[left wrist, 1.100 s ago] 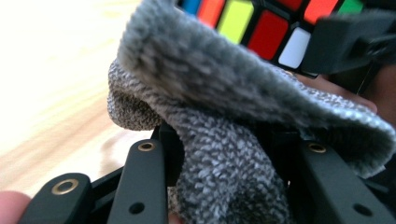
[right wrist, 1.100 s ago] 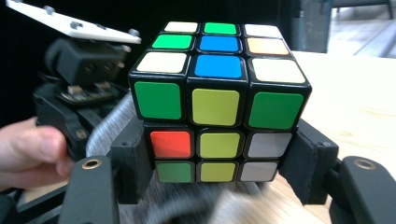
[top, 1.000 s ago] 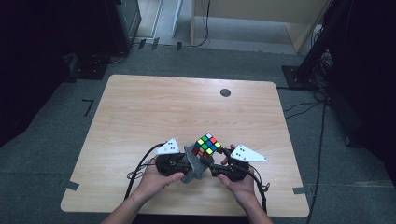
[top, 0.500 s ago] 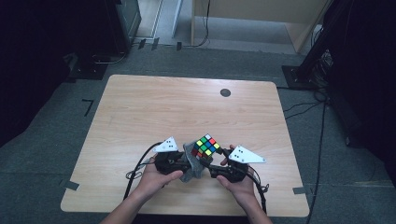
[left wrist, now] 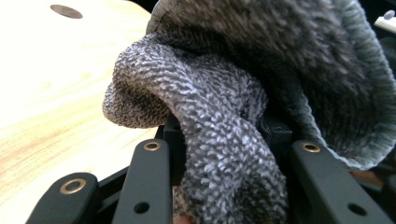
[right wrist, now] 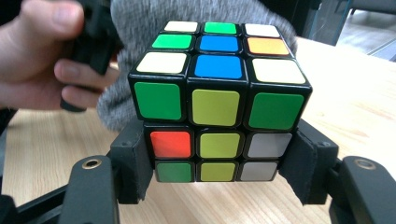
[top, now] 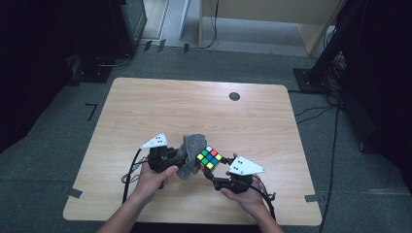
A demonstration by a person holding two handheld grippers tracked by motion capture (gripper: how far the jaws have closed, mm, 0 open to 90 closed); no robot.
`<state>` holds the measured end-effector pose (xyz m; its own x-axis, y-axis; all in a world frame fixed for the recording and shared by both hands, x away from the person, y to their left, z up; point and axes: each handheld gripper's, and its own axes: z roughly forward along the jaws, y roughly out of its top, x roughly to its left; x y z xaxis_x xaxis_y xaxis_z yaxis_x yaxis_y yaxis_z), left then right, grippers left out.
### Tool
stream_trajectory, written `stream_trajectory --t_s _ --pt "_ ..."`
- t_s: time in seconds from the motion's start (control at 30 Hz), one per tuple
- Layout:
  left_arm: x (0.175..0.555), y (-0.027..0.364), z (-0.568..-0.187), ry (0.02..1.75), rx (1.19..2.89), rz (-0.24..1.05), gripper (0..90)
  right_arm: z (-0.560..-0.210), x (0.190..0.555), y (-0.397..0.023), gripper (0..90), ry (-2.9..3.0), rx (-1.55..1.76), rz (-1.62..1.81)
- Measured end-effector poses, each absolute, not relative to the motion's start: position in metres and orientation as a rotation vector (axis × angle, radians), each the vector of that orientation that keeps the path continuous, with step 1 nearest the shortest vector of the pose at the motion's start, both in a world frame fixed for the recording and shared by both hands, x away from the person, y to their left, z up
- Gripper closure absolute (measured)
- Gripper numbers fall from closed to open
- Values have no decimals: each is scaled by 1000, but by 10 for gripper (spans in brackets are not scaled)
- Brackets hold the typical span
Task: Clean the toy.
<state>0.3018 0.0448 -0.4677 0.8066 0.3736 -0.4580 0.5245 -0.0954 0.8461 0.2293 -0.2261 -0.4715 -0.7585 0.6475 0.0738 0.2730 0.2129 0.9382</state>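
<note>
Over the last second the grey cloth (top: 187,148) rose against the left side of the puzzle cube (top: 209,158) — a wiping stroke, we judged. Our left gripper (top: 176,162) had its jaws clamped on the cloth; our right gripper (top: 214,175) pinched the cube's lower layers, held above the table's (top: 194,107) near middle. Open wood lay ahead — the near edge was close.

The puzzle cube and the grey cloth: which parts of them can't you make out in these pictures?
- Cube, right gripper view: its far faces turn away, and the pads hide the lower side faces.
- Cloth, left gripper view: it runs off the top and right edges, so its full shape is lost; it covers the gap between the jaws.
- Cloth, high view: the left hand and the cube hide part of it, so contact is unclear.
</note>
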Motion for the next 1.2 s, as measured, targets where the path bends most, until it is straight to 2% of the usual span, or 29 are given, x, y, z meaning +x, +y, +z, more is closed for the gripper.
stream_trajectory --t_s 0.27,0.5,0.73,0.83,1.07,1.2 --pt "300 51 -460 655 1628 -145 643 -474 232 -227 350 2175 876 1535" --pt "302 43 -470 699 1749 -131 638 -469 229 -226 350 2160 862 1549" --pt "296 48 -456 662 1686 -59 644 -473 231 -225 350 2184 863 1507" --pt "289 47 -446 607 1640 -45 641 -478 232 -221 350 2208 861 1400" --pt "279 29 -446 524 1737 -4 605 -481 230 -208 350 2246 835 1328" --pt "275 25 -442 460 1742 -43 604 -482 230 -207 350 2254 826 1338"
